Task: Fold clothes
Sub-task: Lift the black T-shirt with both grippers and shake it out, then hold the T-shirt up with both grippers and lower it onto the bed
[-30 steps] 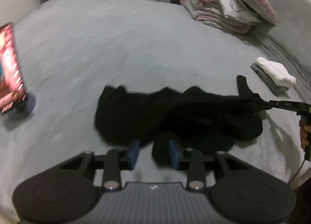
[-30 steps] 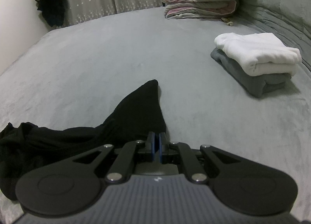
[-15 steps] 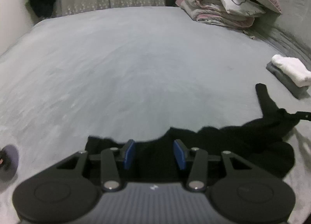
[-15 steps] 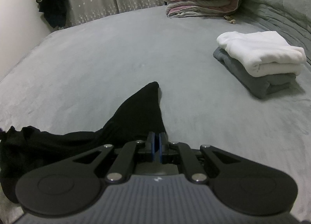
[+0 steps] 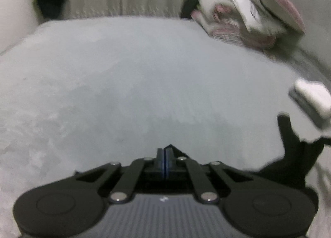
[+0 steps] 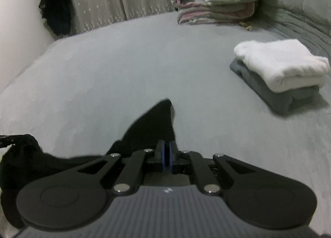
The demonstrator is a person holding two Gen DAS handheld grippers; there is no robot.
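A black garment lies stretched low across the grey bed. My right gripper is shut on one end of it, and a pointed flap sticks out ahead of the fingers. In the left wrist view my left gripper is shut, with a small black corner of the black garment showing at its tips. The cloth runs off to the right toward the right gripper's tip at the frame edge. Most of the garment is hidden under the gripper bodies.
A folded white garment on a folded grey one sits on the bed to the right. Folded quilts and pillows are piled at the back right. A dark garment hangs by the curtain at the back left.
My left gripper has dropped onto the garment's left end and closed from wide open to shut. The view swung upward. My right gripper kept its grip and barely moved.
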